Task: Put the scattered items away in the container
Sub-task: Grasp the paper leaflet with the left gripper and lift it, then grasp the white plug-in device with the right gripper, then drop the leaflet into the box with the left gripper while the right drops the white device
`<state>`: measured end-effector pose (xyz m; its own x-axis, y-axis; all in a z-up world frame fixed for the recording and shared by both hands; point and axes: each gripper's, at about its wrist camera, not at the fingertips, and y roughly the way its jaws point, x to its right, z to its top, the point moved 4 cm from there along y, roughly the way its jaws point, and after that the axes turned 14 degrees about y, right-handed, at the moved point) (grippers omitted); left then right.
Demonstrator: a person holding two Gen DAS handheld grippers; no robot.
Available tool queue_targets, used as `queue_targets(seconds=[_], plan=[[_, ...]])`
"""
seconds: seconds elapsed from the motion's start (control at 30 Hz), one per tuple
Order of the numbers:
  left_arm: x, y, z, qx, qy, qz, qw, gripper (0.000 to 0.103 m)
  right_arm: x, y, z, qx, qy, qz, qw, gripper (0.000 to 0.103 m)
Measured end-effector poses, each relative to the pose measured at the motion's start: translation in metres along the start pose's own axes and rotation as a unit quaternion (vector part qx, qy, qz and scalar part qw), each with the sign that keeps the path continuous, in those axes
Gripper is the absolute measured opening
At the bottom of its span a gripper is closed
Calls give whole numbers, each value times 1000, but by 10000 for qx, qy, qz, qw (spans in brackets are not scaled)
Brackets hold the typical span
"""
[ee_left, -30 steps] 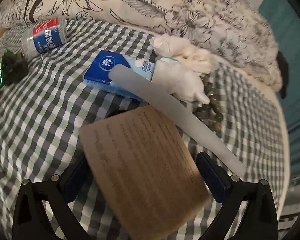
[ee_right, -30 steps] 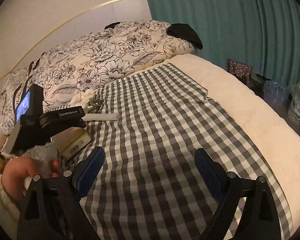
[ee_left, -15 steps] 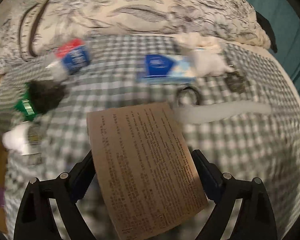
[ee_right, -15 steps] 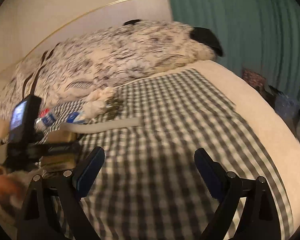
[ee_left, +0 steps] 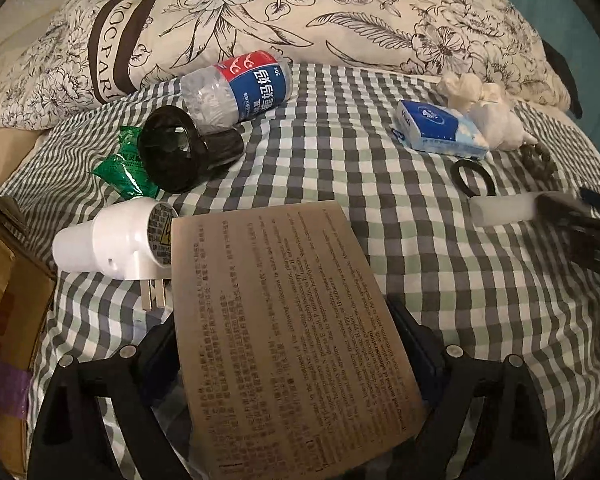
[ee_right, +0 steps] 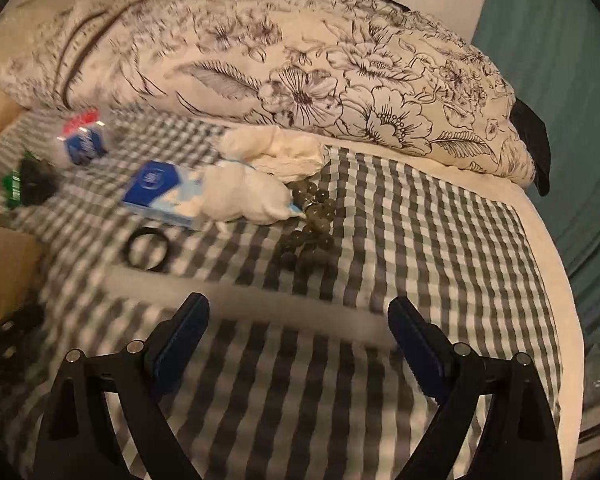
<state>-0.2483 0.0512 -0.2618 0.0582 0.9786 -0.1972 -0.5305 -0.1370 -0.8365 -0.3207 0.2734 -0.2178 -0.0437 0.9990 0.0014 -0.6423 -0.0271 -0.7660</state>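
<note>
Seemingly one bottle, one plug, one tissue pack.

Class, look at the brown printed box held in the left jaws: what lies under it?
Under the brown box only checked cloth shows around its edges. Whatever lies directly beneath is covered.

Two wrist cameras looking steeply down across a bed toward its pillow end

Left view sits close above the grey-checked bedspread near its cardboard-box side; right view, blurred, faces likewise. Both share the floral black-and-white pillow and blue tissue pack.
</note>
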Motion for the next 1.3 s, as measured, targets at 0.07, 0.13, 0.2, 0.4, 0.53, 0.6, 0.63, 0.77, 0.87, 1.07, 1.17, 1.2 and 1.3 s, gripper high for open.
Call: queue_targets(seconds=[0.07,0.13,0.2,0.4,0.53,0.6,0.63,0.77,0.87,1.07,1.17,1.2,1.3], plan=[[-1,1,0,21,-20,-68,10000,93,4,17,-3,-281,198,109,9994,92],[-2,-1,-2,65,-3,-79,9999,93,9,20,-3,-278,410,261,9984,92],[-2,-2,-2,87,2,-66,9999,93,10,19,-4,-274,497,293,9980,90],[-4,-13,-7,143,-18,-287,9995,87,-1,-7,-12,-69,520,155,9985,24],[-5,-28,-12,345,28,-443,9984,82,-4,-38,-15,287,700,298,9967,14],[-6,-36,-14,400,52,-438,9982,81,-4,-56,-15,399,778,412,9953,14],[-7,-41,-15,424,59,-461,9980,80,-4,-66,-16,481,791,446,9947,14],[-11,-55,-17,510,79,-477,9975,78,3,-104,-15,776,886,531,9916,14],[-12,-64,-20,561,69,-535,9970,76,15,-127,-14,938,1065,489,9887,14],[-19,-88,-25,683,176,-739,9948,75,20,-178,-20,1227,1139,490,9847,14],[-28,-115,-26,901,197,-782,9927,75,17,-205,-29,1389,1226,545,9812,14],[-32,-124,-27,955,202,-775,9922,75,15,-215,-32,1436,1267,588,9797,14],[-48,-155,-27,1186,170,-785,9897,75,3,-243,-43,1567,1383,779,9748,14]])
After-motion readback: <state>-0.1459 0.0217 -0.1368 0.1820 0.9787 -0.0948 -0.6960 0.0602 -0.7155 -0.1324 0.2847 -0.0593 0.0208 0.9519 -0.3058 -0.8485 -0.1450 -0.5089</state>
